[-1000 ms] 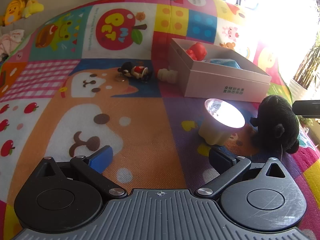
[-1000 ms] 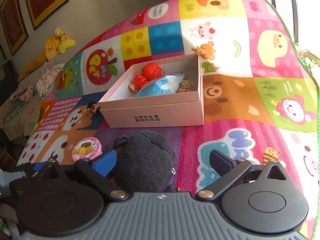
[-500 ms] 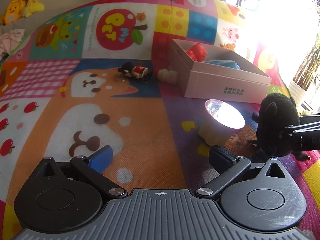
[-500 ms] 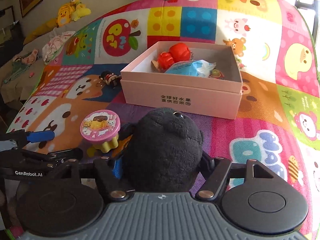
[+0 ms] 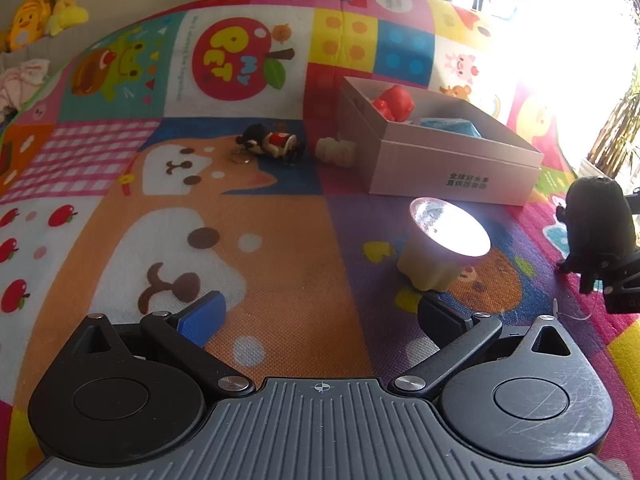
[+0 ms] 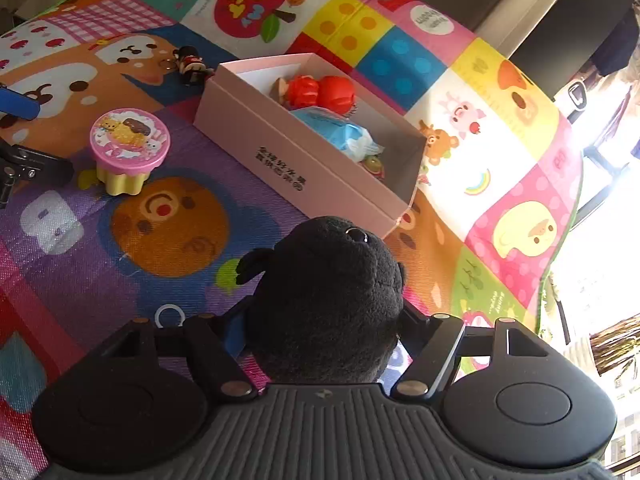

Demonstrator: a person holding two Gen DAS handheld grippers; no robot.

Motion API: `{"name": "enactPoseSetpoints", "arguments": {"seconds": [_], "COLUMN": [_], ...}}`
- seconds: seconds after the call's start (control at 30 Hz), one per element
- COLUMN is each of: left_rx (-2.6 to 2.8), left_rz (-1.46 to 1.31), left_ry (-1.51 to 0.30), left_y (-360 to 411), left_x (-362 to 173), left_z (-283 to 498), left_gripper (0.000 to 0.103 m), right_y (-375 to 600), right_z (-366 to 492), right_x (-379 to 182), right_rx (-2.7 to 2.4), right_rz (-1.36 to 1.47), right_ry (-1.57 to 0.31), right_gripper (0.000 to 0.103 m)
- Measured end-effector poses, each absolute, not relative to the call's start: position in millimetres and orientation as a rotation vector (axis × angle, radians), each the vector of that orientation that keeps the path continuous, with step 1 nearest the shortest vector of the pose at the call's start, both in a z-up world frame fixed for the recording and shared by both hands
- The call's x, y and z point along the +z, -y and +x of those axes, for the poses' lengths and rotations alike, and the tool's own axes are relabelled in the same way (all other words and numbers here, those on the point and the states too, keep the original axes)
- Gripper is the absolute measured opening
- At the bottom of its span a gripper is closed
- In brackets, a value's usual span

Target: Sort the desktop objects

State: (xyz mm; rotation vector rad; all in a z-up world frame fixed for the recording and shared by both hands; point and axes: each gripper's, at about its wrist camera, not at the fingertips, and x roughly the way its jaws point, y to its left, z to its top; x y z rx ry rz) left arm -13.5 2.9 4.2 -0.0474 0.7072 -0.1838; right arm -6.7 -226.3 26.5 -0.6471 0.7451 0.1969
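My right gripper is shut on a black plush toy and holds it lifted above the mat, near the front of the open pink box. The box holds a red toy and a blue packet. The plush also shows at the right edge of the left wrist view. My left gripper is open and empty, low over the mat. A pink-lidded cup stands just ahead of its right finger. A small black-and-red figure and a cream toy lie left of the box.
Everything lies on a colourful play mat. Plush toys and clothes sit at the far left edge. Bright window light and a plant are at the right. A white ring lies on the mat.
My right gripper closed on the black plush, lifted it off the mat and swung toward the box's right end. My left gripper stayed still and open.
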Motion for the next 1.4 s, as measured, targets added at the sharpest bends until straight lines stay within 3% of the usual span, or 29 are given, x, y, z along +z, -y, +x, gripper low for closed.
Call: {"name": "enactPoseSetpoints", "arguments": {"seconds": [0.37,0.67,1.07,1.13,1.17,1.2,1.4], "left_rx": [-0.186,-0.198,-0.289,-0.293,-0.297,-0.299,-0.326], "left_rz": [-0.053,-0.085,-0.070,-0.047,-0.035,-0.024,0.013], "left_ry": [-0.706,-0.699,-0.603,-0.608,-0.612,-0.617,-0.628], "left_y": [-4.5,-9.2,7.9,12.8,14.5,16.2,31.5], "left_x": [4.1,5.9,39.0,38.5,37.0,35.0,25.3], "left_z": [-13.1,-13.7,-12.8,-12.4,-12.6,-13.0,-9.4], "left_gripper": [0.103,0.103,0.103,0.103,0.103,0.103,0.103], "right_y": [240.3,318.4,262.0,254.8,252.9,252.5,274.2], "right_z": [-24.0,-15.9,-6.7,-3.5,-2.7,-2.4,-14.3], "right_x": [65.2,71.5,32.3,25.0,23.0,21.6,20.6], "right_rx": [0.406,0.321,0.397,0.392,0.393,0.384,0.306], "right_rz": [-0.343,0.037,-0.096,-0.119,-0.134,-0.143,-0.100], "right_ry": [-0.613,-0.691,-0.696,-0.697,-0.702,-0.707,-0.695], "right_gripper": [0.099,0.099,0.100,0.088,0.072,0.067,0.066]}}
